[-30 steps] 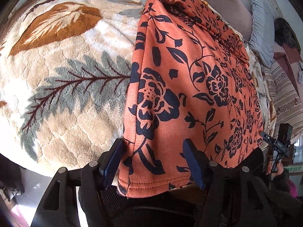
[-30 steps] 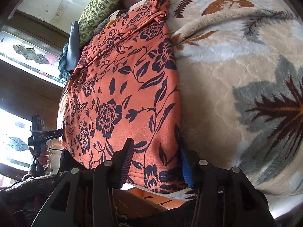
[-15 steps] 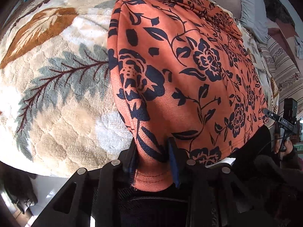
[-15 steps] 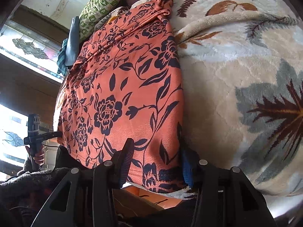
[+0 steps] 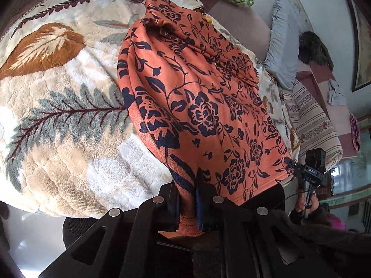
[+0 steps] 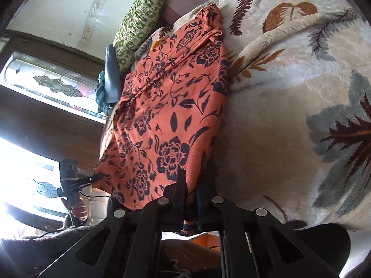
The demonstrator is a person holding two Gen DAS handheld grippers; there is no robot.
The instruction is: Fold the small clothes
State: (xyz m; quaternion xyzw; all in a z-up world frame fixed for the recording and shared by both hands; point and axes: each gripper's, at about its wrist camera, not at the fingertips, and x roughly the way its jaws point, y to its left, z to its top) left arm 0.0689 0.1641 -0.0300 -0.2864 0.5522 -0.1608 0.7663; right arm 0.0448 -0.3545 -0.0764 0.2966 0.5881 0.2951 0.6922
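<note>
Grasp step: left gripper (image 5: 188, 199) and right gripper (image 6: 190, 199) are each pinching a near corner of the garment (image 5: 204, 106), which is lying on the blanket (image 5: 58, 115). Next, I judge, they should be lifting both corners evenly toward 12 o'clock. Pillow (image 6: 139, 20) is sitting near that far end, possibly crowding the fold.

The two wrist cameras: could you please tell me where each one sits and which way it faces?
Left wrist: sits behind the left gripper, looking down and forward along its fingers, which have just closed on the near hem of the orange floral garment; the leaf-patterned blanket lies to picture-left, and the right gripper and hand show at picture-right.
Right wrist: sits behind the right gripper, likewise just closed on that hem; blanket at picture-right, left gripper and hand at picture-left.
Shared: garment, blanket, green patterned pillow.
</note>
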